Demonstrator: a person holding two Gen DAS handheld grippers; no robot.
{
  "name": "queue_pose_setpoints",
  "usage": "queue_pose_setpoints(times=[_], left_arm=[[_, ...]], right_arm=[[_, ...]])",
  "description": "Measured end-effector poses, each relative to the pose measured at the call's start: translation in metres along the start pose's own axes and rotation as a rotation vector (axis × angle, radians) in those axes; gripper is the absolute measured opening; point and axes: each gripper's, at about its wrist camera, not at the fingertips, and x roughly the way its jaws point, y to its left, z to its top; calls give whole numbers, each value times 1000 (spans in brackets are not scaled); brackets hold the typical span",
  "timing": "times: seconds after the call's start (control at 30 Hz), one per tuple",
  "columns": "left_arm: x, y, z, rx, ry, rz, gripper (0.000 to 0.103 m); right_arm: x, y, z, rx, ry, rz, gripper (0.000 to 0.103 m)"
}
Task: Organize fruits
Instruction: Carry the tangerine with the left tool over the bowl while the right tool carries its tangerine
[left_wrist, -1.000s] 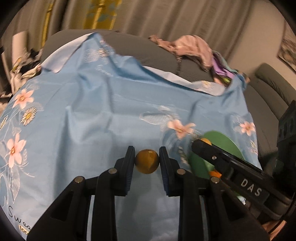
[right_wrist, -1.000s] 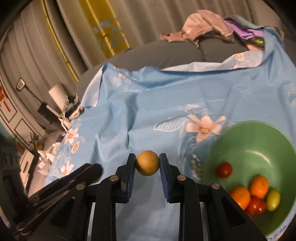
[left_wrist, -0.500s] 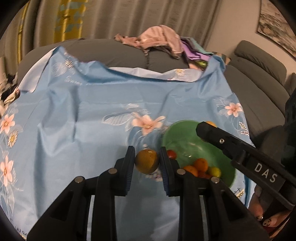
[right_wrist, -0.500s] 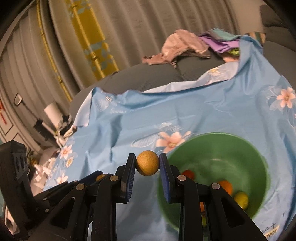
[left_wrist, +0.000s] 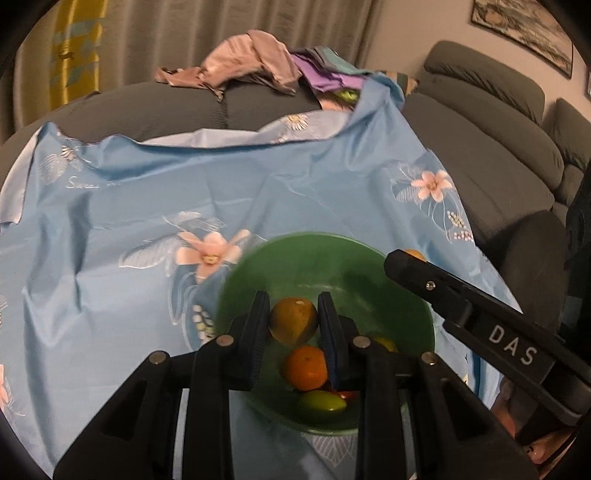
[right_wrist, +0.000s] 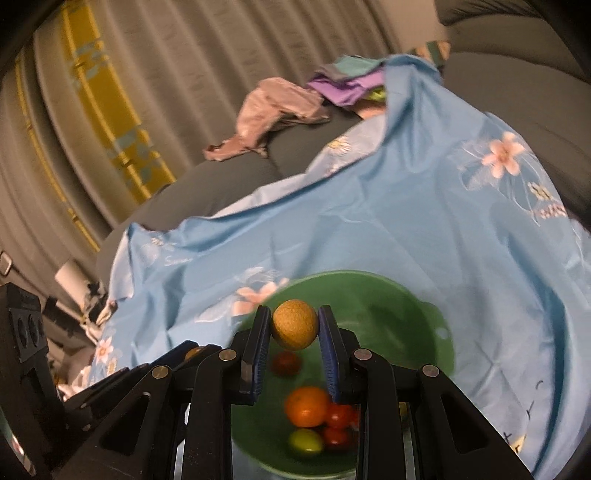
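My left gripper (left_wrist: 293, 321) is shut on a brownish-orange round fruit (left_wrist: 291, 320) and holds it above the green bowl (left_wrist: 369, 273). My right gripper (right_wrist: 294, 325) is shut on a rough tan round fruit (right_wrist: 295, 324), also above the green bowl (right_wrist: 406, 310). In the bowl lie an orange (left_wrist: 306, 367), a green fruit (left_wrist: 321, 402) and red tomatoes (right_wrist: 338, 415). The right gripper's finger marked DAS (left_wrist: 461, 306) shows at the right of the left wrist view, with its fruit just visible behind its tip.
The bowl stands on a light blue flowered cloth (left_wrist: 129, 221) spread over a grey sofa (left_wrist: 498, 129). A heap of clothes (left_wrist: 258, 62) lies at the back. Curtains (right_wrist: 147, 74) hang behind.
Both grippers have moved right, over the green bowl, each still holding its fruit. The bowl now lies directly under both.
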Motion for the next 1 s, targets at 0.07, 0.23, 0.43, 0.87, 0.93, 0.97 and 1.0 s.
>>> queue_pose_setpoints(times=[0.07,0.23,0.43,0.87,0.93,0.97,1.0], left_arm=[[8,-4,-1,5,18,-6,27],[28,-7,-6,-7,71,-7,27],[38,-8,-9,-15,103,-10,27],[51,-9,-12,-29,142,-27,27],[52,-8,-12,-37,150,-27,27],[52,-8,-13,-39,151,-25,27],[52,-8,-13,-39,148,-23,27]], right_arm=[[3,-8,0,19,16,-18,28],[9,-17,0,41,48,-57,28],[19,-25,-1,49,88,-93,28],[30,-31,-3,52,135,-115,28],[31,-31,-2,54,137,-116,28],[31,-31,-3,55,137,-119,28],[31,-31,-3,56,137,-123,28]])
